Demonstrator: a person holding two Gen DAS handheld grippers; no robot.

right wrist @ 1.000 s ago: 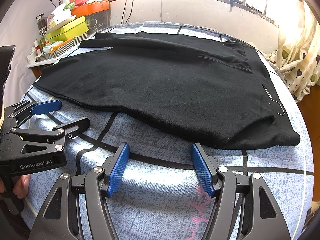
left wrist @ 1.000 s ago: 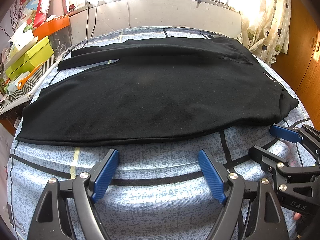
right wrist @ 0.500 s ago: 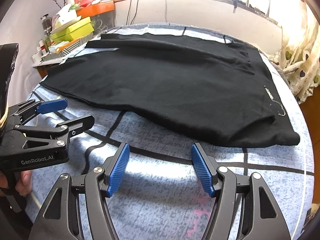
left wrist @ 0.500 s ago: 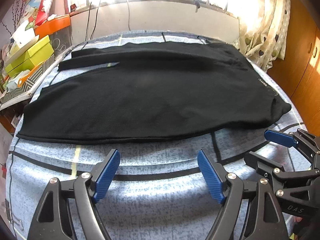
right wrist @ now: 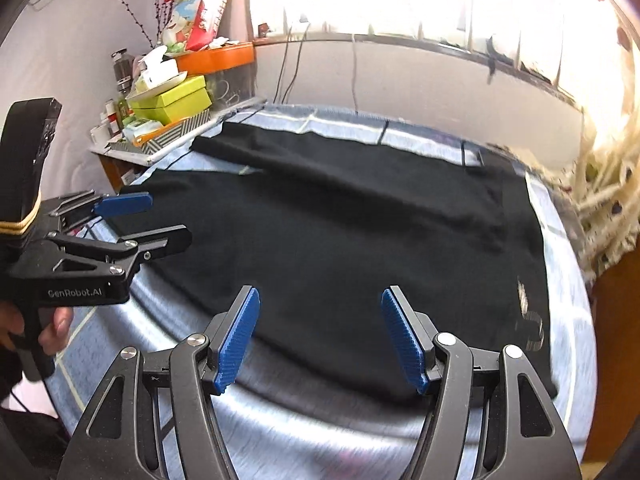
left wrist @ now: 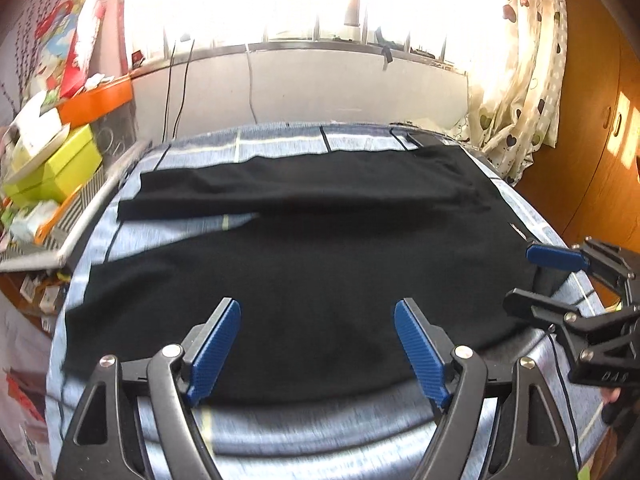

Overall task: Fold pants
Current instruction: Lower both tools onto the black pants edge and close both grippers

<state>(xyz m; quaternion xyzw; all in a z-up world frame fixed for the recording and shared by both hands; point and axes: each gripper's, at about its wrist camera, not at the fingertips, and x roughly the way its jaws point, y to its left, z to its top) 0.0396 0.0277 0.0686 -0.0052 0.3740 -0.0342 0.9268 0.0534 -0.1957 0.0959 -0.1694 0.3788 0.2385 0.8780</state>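
Left wrist view, bottom of frame: left gripper [left wrist: 318, 350], blue pads spread wide, nothing between them, held over the near edge of the black pants [left wrist: 320, 272]. At right edge of that frame, the right gripper [left wrist: 536, 280] comes in sideways, fingers apart w/ a gap, empty; its upper blue pad sits over the pants' right end, contact can't be told.

Right wrist view, bottom: right gripper [right wrist: 320, 338] likewise wide open, holding nothing, above the pants' [right wrist: 340, 240] near hem. Left gripper [right wrist: 152, 222] shows at mid-left, jaws parted, empty, by the pants' left end.

Mid frame, both views: pants lie flat across a blue-grey patterned table [left wrist: 360, 428], spread lengthwise left to right. Two legs appear separate, a wedge of table cover visible between them toward upper left. Small white logo [right wrist: 524, 300] near the right end.

Far: cluttered shelf w/ yellow-green box [left wrist: 52, 168] at upper left, bright window [left wrist: 280, 0] top centre, heart-print curtain [left wrist: 520, 80] upper right.

Progress, as a judgement: approx. start of task. Pants look laid out but no fold seen yet; no cloth gripped. Left to do: grasp edge, fold leg over leg, then fold lengthwise. Some motion blur.
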